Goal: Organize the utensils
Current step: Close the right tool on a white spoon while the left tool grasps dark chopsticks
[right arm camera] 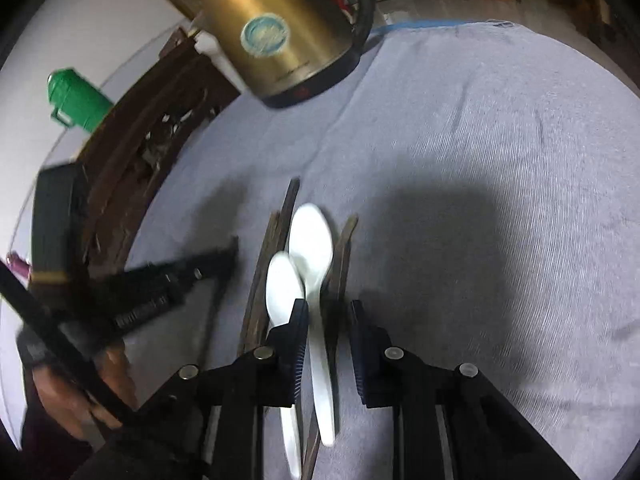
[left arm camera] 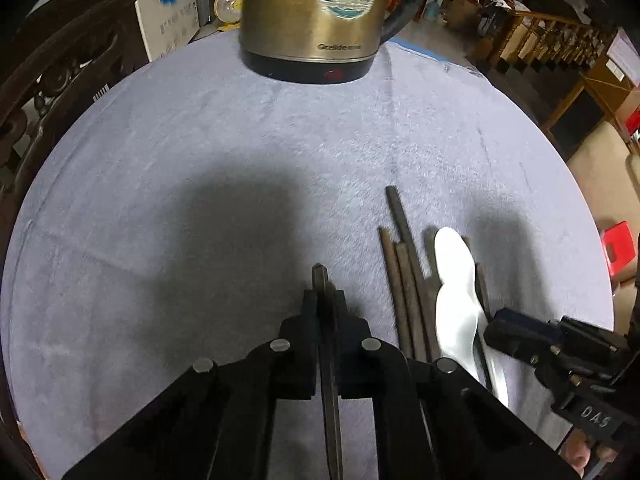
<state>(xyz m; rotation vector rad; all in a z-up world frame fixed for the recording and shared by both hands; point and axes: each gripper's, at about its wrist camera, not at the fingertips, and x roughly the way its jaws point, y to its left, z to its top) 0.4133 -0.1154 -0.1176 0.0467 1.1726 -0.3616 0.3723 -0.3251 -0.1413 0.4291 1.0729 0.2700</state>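
Your table (left arm camera: 200,152), round under a grey cloth, carries one brass-coloured electric kettle (left arm camera: 312,20) at its far side and, nearer you, one loose bundle of dark chopsticks (left arm camera: 404,280) with two white spoons (right arm camera: 310,240) lying along it; I count at least four sticks there, the rest hidden. Your left gripper (left arm camera: 322,300) has its jaws pressed together, pinching one single chopstick (left arm camera: 330,380) apart from the bundle. Your right gripper (right arm camera: 328,316) has its jaws spread either side of a spoon handle.
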